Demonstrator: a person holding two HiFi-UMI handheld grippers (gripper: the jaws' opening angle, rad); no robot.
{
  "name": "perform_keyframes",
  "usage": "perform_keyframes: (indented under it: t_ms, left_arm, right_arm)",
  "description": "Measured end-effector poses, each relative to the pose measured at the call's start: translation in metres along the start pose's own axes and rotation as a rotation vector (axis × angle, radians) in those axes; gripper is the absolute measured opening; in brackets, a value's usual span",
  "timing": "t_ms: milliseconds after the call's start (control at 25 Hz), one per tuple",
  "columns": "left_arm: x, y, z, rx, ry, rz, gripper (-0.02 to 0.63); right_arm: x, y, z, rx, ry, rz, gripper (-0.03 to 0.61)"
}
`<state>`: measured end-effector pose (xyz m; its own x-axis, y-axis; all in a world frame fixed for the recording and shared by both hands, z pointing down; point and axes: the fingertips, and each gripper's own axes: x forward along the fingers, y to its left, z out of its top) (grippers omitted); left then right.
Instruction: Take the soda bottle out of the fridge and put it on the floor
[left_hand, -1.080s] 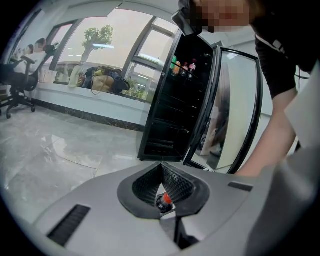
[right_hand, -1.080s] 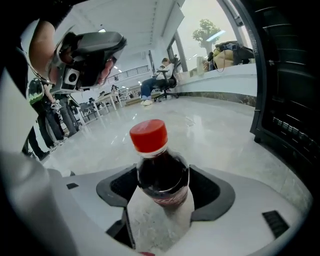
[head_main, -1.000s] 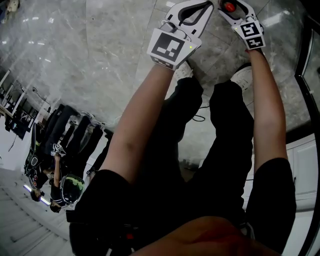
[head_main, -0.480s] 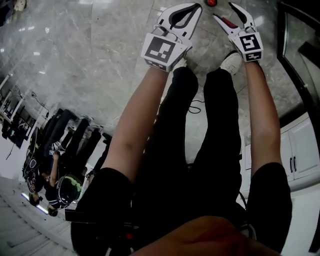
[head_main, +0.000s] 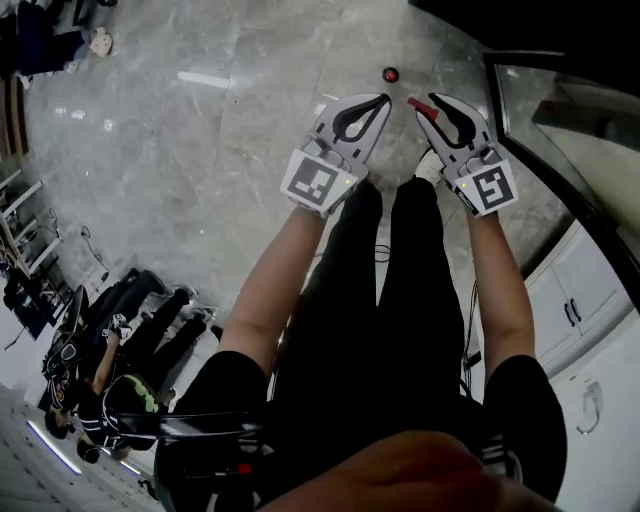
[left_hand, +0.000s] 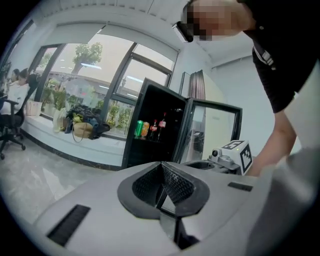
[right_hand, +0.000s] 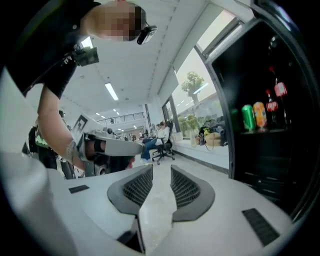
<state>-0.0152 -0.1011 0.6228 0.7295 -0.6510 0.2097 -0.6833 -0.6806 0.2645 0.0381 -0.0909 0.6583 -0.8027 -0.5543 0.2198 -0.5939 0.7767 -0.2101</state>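
Observation:
The soda bottle (head_main: 390, 74) stands on the marble floor; from the head view only its red cap shows, just beyond both grippers. My right gripper (head_main: 425, 100) is held well above the bottle and apart from it. Its jaws have just been closing, and a narrow gap with nothing in it remains between them (right_hand: 161, 170). My left gripper (head_main: 385, 98) is beside the right gripper, with its pads meeting (left_hand: 162, 170). The black fridge (left_hand: 150, 107) stands open ahead. On its shelf are a green can (right_hand: 247, 117), an orange can and further red-labelled bottles (right_hand: 272, 107).
The fridge's glass door (head_main: 545, 110) swings out at the right of the head view, above white cabinets (head_main: 585, 310). Bags (left_hand: 82, 125) lie along the window ledge, with an office chair (left_hand: 10, 125) at the left. Seated people and black bags are at the head view's lower left.
Both grippers have risen from the floor. The bottle's red cap was between the right jaws a second ago and now stands free beyond them. The right jaws are narrower.

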Motion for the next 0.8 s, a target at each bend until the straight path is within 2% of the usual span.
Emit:
perform_keyframes:
  t_ms: [120, 200, 480, 800]
  left_arm:
    - [-0.025, -0.027, 0.061, 0.008, -0.022, -0.032, 0.005]
    - [-0.044, -0.044, 0.087, 0.043, -0.028, -0.062, 0.005]
    - [-0.095, -0.129, 0.186, 0.103, -0.015, -0.158, 0.005]
    - [-0.140, -0.189, 0.252, 0.110, -0.034, -0.226, 0.005]
  right_arm:
    - [-0.031, 0.026, 0.072, 0.009, -0.054, -0.025, 0.038]
    - [-0.046, 0.046, 0.101, 0.009, -0.072, -0.043, 0.012]
    - [-0.121, 0.106, 0.216, 0.006, -0.076, -0.036, 0.012]
    - [-0.164, 0.159, 0.309, -0.046, -0.094, 0.006, 0.012]
